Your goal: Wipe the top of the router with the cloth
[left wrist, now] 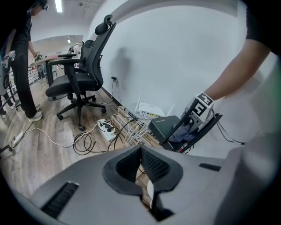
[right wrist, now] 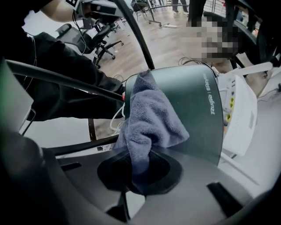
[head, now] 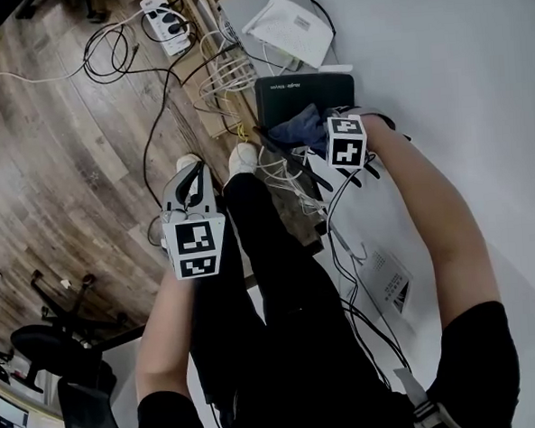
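Router casing is dark, with a flat, smooth top; it sits low against the white wall, just beside a white device. We record a grey-blue terry cloth bunched on its near edge. We find the right gripper clamped on a fold of that cloth. The left gripper has its jaws together on nothing, well apart from the router.
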Tool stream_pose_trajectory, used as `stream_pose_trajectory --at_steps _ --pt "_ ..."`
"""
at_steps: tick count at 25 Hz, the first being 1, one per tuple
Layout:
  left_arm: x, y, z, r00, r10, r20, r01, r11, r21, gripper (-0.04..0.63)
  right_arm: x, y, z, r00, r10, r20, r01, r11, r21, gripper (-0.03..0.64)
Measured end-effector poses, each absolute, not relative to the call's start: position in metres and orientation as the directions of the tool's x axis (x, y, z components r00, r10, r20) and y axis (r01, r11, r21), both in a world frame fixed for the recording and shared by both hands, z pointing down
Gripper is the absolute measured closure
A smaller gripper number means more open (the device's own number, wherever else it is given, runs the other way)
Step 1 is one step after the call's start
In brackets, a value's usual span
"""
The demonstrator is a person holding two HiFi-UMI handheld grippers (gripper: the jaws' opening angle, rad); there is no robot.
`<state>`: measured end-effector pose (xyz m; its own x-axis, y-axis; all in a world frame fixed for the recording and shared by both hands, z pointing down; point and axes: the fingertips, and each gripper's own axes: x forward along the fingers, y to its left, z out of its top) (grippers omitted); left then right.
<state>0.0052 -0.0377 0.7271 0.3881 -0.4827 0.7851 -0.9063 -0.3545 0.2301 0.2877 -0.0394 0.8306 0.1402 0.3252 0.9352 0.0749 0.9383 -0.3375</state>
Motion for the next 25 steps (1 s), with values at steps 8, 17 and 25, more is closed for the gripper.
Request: stream_pose_trajectory --at_steps 8,17,25 --pt "-0.005 -0.038 0.732 0.370 -0.488 0.790 -0.917 -0.328 0.227 0.594 0.267 -0.062 0.832 0.095 0.230 0.969 0.081 0.968 -0.238 0.589" --pt "-0.010 -0.040 0.731 0.362 -0.504 0.784 -0.925 -0.295 0.238 0.594 0.232 -0.131 0.830 -0.030 0.063 0.998 -0.113 0.991 -0.066 0.589" --pt "-0.012 -0.038 0.733 0.361 -0.511 0.780 -0.927 -0.286 0.242 0.594 0.215 -0.177 0.828 -0.020 -0.087 0.996 -0.192 0.978 0.082 0.589"
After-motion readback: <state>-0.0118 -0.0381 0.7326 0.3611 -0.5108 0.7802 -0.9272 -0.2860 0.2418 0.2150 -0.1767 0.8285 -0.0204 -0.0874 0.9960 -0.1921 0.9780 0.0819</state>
